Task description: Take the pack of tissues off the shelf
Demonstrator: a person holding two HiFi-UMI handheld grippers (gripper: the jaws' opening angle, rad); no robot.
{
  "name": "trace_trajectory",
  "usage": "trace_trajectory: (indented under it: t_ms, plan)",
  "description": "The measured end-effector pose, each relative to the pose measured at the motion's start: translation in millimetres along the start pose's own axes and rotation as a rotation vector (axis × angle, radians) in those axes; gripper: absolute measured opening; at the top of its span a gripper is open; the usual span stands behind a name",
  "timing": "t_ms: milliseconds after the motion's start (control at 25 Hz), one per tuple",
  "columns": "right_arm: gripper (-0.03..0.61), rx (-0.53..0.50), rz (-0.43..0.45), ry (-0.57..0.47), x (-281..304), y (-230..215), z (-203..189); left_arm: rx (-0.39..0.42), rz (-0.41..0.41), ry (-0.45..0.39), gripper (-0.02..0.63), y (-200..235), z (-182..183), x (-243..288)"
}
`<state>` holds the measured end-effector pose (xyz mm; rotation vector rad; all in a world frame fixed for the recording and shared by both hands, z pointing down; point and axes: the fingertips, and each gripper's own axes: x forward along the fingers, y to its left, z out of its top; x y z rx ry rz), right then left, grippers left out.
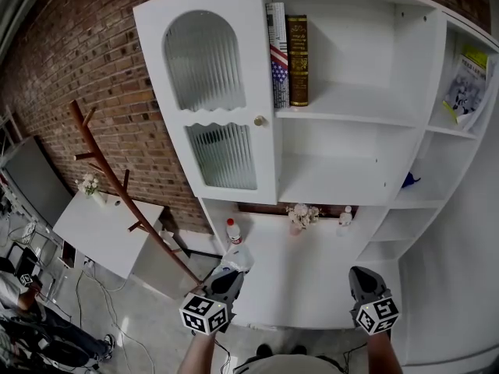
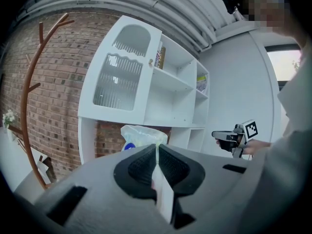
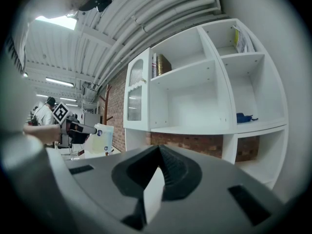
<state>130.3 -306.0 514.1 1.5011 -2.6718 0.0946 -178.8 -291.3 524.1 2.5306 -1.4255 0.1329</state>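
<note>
The pack of tissues [image 1: 238, 256], in clear crinkly plastic with a blue mark, hangs in front of the white shelf unit's [image 1: 343, 100] low counter, off its surface. My left gripper [image 1: 231, 270] is shut on the pack's near edge; in the left gripper view the jaws [image 2: 157, 147] pinch the thin plastic and the pack [image 2: 143, 134] sticks up beyond them. My right gripper [image 1: 360, 276] hovers at the counter's front right, shut with nothing between its jaws [image 3: 158, 151]. In the right gripper view the held pack [image 3: 103, 139] shows at the far left.
Books [image 1: 288, 53] stand on the top shelf beside an open cabinet door [image 1: 210, 92]. A red-capped bottle [image 1: 231, 230], a flower ornament [image 1: 302, 215] and a small bottle [image 1: 345, 218] stand on the counter. A blue object [image 1: 409, 181] and a magazine [image 1: 466, 84] are at right. A wooden coat rack [image 1: 117, 185] stands at left.
</note>
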Motion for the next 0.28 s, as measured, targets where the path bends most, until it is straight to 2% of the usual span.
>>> trace_trajectory:
  t_ms: [280]
  plan:
    - [0.028,-0.008,0.016,0.003,6.2,4.9,2.0,-0.002,0.008,0.001,0.035,3.3,1.1,-2.3]
